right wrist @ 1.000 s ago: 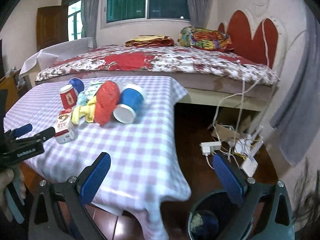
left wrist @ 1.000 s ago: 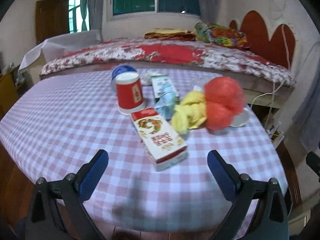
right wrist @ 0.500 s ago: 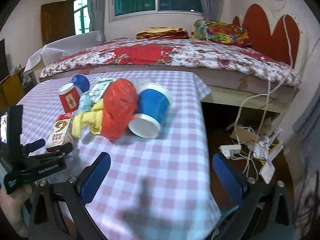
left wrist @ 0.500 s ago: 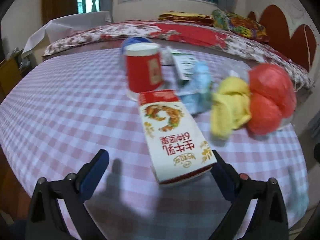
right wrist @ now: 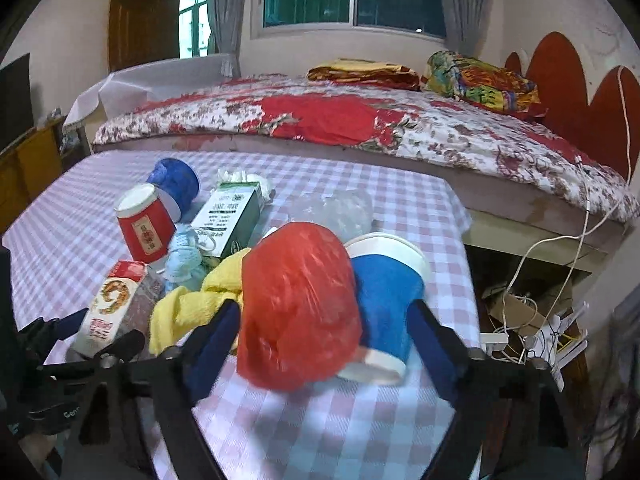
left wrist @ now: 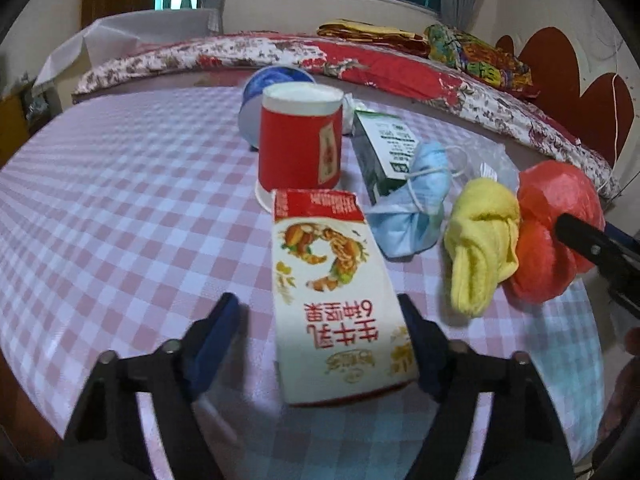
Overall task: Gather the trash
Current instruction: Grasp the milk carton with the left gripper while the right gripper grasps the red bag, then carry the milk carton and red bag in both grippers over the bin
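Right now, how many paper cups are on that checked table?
3: a red cup upside down on the left, a blue cup lying behind it, another blue cup lying beside the red bag. More may be hidden.

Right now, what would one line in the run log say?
left tool: closing around carton | right tool: closing around red bag and blue cup | nothing lifted
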`<state>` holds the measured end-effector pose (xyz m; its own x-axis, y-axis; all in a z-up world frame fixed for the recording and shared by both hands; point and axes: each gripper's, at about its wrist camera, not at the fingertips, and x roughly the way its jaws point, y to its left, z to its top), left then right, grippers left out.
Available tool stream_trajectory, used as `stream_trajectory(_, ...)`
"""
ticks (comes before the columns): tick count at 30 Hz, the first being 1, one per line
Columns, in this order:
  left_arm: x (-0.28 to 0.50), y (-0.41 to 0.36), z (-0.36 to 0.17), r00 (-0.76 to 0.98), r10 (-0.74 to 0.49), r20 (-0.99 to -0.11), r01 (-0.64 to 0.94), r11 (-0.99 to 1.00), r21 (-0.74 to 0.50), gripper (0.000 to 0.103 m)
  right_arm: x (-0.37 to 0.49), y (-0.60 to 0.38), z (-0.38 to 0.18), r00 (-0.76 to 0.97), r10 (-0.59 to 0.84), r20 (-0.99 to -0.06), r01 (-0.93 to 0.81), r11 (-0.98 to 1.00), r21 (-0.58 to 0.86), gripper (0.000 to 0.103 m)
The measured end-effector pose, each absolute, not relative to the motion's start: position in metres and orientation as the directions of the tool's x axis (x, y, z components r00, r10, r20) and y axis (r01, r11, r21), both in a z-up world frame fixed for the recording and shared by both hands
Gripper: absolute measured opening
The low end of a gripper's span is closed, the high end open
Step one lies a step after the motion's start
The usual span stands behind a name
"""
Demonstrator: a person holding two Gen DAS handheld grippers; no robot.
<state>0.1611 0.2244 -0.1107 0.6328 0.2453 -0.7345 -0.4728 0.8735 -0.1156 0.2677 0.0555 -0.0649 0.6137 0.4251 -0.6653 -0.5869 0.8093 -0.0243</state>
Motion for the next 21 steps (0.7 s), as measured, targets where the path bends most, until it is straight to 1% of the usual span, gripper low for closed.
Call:
stream_trajectory(2,0.159,0.226,-0.111,0.639,0.247,-0.728,-0.467,0.877,-0.112,0.07,0.27,0.06,-0.067,0.611,0.42,-0.671,-0.594,0.803,-0.038,0.072)
stream_trajectory(3,0.158,0.227,-0.11,0.648,0.237,-0.724,-0.457,0.881,-0.121,0.06,0.27,0.061,-0.068,0.617,0.416,-0.668,-0.595,0.802,-0.051,0.069)
stream_trajectory(4,0.157,0.227,-0.11,0.653,0.231,-0.721,-0.451,0.884,-0.126,0.055,0.268,0.062,-0.068,0.623,0.413,-0.664,-0.596,0.801,-0.06,0.067)
stream_trajectory(7,0.154,0.228,-0.109,0.663,0.217,-0.717,-0.435,0.891,-0.133,0.054,0.264,0.064,-0.067,0.622,0.424,-0.659,-0.607,0.792,-0.063,0.055)
stream_trajectory(8,0.152,0.227,-0.108,0.667,0.215,-0.713,-0.43,0.893,-0.133,0.053,0.262,0.065,-0.067,0.618,0.429,-0.659,-0.616,0.785,-0.066,0.042)
stream_trajectory(9,0.15,0.227,-0.107,0.671,0.217,-0.709,-0.427,0.895,-0.13,0.053,0.26,0.067,-0.067,0.613,0.433,-0.661,-0.622,0.78,-0.065,0.038)
stream_trajectory(14,0.14,0.223,-0.095,0.7,0.23,-0.676,-0.415,0.902,-0.122,0.053,0.248,0.066,-0.066,0.588,0.476,-0.654,-0.655,0.755,-0.039,0.033)
stream_trajectory(21,0.129,0.216,-0.084,0.717,0.237,-0.656,-0.402,0.909,-0.112,0.053,0.225,0.059,-0.061,0.57,0.525,-0.632,-0.689,0.724,-0.02,0.031)
